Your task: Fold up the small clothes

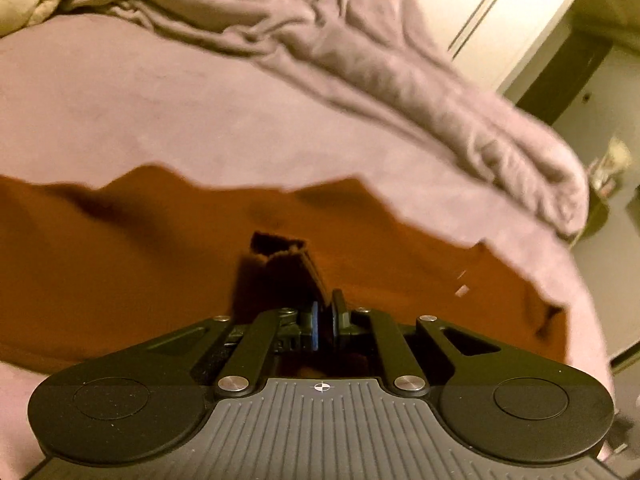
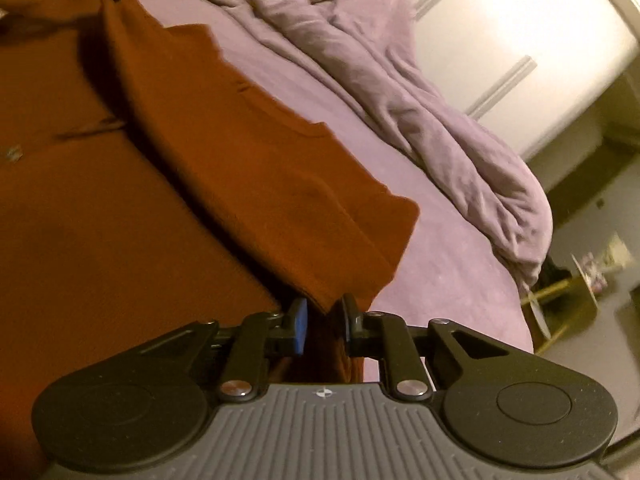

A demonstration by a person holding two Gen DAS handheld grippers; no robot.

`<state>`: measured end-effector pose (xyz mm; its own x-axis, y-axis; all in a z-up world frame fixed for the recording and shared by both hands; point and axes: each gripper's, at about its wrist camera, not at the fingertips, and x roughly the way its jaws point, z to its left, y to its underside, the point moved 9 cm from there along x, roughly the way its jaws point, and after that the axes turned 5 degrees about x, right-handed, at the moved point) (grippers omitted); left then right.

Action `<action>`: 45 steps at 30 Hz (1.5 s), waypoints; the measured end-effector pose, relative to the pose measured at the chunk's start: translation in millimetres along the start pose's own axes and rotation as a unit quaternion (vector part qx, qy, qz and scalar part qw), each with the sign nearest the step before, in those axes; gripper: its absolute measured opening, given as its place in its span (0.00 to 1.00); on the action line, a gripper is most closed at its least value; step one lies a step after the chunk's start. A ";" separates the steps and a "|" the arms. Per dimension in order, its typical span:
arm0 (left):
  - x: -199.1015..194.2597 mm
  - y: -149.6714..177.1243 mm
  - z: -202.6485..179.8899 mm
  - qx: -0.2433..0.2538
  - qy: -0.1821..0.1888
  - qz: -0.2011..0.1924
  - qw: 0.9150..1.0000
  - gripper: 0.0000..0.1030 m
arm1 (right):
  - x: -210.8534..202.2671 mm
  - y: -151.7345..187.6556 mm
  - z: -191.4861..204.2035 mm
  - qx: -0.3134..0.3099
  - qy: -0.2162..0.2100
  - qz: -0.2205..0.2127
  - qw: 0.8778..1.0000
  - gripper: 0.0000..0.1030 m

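Right now we have both grippers on the rust-brown garment (image 2: pixel 168 184), which lies spread on the mauve bedsheet (image 1: pixel 160 112). Nearest us, the right gripper (image 2: pixel 323 320) has its blue pads drawn narrow around a raised fold at the garment's edge, cloth bunched between them; whether they already bite firmly we cannot tell. Our left gripper (image 1: pixel 325 316) is fully closed with a dark tuft of the same fabric standing up just past its tips, so it looks pinched there. To do this fold well, we judge we should lift both pinches together, keep the edge taut between them so it does not sag, and carry it over level before laying it down flat. Beyond the garment a rumpled mauve blanket (image 2: pixel 420 120) runs along the bed, well apart, with white wardrobe doors (image 2: pixel 520 40) behind it.
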<state>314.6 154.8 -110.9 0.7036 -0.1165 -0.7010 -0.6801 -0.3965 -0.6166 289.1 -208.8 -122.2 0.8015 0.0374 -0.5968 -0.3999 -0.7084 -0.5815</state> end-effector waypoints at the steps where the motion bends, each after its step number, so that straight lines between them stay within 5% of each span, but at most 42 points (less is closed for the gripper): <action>1: 1.1 4.5 4.0 0.004 -0.004 0.005 1.000 0.07 | -3.6 -0.3 -1.1 0.006 -0.012 -0.001 1.000 0.15; 4: 4.8 14.4 9.5 0.004 -0.004 0.013 1.000 0.08 | -22.5 -12.1 -20.6 0.070 -0.067 -0.034 0.995 0.26; 6: 7.6 15.7 10.2 -0.003 -0.004 0.011 1.000 0.08 | -25.0 -23.8 -39.5 0.100 -0.051 -0.063 0.992 0.53; 7: 8.8 15.3 9.7 -0.005 -0.004 0.010 1.000 0.08 | -21.3 -28.5 -48.0 0.110 -0.041 -0.064 0.991 0.58; 11: 9.6 13.1 8.4 -0.005 -0.006 0.008 1.000 0.08 | 28.0 -43.1 -67.5 0.149 -0.016 -0.010 0.989 0.61; 14: 10.1 11.2 8.7 0.000 -0.003 0.008 1.000 0.08 | 66.9 -46.0 -71.4 0.194 -0.033 0.041 0.980 0.56; 17: 5.7 8.2 8.9 0.008 0.001 0.000 1.000 0.08 | 89.5 -45.1 -66.5 0.226 -0.061 0.068 0.970 0.21; 19: 0.5 3.1 3.9 0.024 0.003 -0.017 1.000 0.08 | 91.1 -51.0 -65.2 0.218 -0.053 0.059 0.973 0.08; 22: 1.3 -2.3 0.3 0.033 0.009 -0.032 0.999 0.08 | 80.2 -52.7 -69.1 0.201 -0.002 0.040 0.979 0.07; 28: 10.7 15.1 11.2 0.032 -0.022 0.004 0.999 0.21 | 91.1 -32.0 -64.3 0.149 0.042 0.081 0.985 0.08; 36: 5.3 11.4 22.9 -0.013 -0.015 0.011 1.000 0.24 | 43.9 -46.7 -20.4 0.111 -0.011 0.030 0.993 0.11; 40: 10.3 14.9 25.5 -0.019 -0.020 0.019 0.999 0.26 | 50.3 -36.4 -5.7 0.066 0.014 0.035 0.997 0.11; 43: -0.6 16.9 32.6 -0.053 -0.012 0.016 0.998 0.38 | 59.0 -33.1 -5.7 0.042 0.047 0.040 0.997 0.14; 45: -15.3 19.7 45.1 -0.085 -0.010 0.008 0.996 0.60 | 61.7 -34.7 -7.3 0.047 0.048 0.046 0.997 0.14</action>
<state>281.2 189.8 -128.4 0.6882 -0.1071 -0.7176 -0.6445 -0.5444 -0.5369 355.7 -187.1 -134.8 0.7971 -0.0954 -0.5962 -0.5097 -0.6358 -0.5797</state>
